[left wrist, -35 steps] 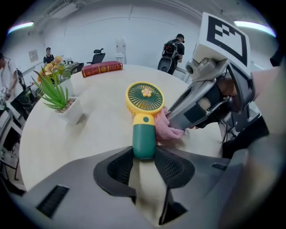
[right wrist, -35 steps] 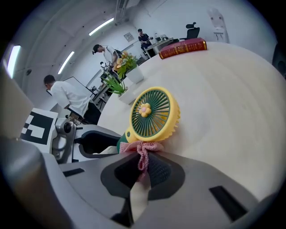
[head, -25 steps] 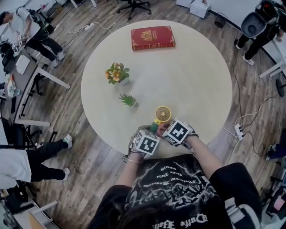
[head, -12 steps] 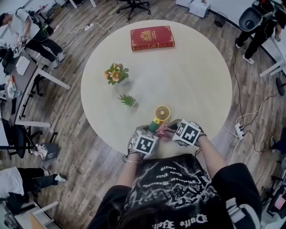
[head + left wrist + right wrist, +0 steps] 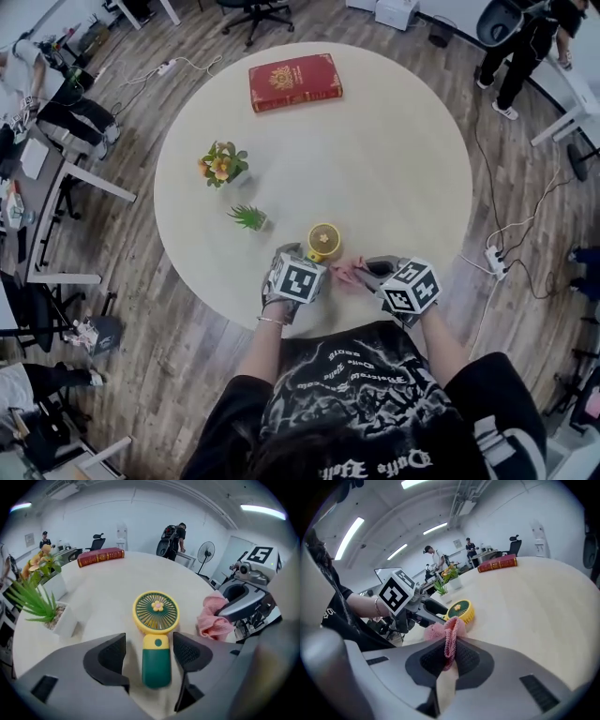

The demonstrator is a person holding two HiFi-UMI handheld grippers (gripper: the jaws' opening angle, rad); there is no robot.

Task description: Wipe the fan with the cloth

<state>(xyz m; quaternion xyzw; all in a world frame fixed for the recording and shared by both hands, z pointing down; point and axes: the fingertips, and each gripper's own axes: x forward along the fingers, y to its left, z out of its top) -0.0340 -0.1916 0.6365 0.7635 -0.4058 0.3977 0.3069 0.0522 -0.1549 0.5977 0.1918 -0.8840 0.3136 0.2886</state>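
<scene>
Now, left tongs (image 5: 150,645) just opened wide astride the untouched fan (image 5: 156,613); right tongs (image 5: 449,656) tight on the pink cloth (image 5: 446,630).

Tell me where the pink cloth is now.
In the head view the pink cloth is just right of the yellow fan, at the near edge of the table. The right gripper view shows it pinched between the fingers of the right gripper.
</scene>
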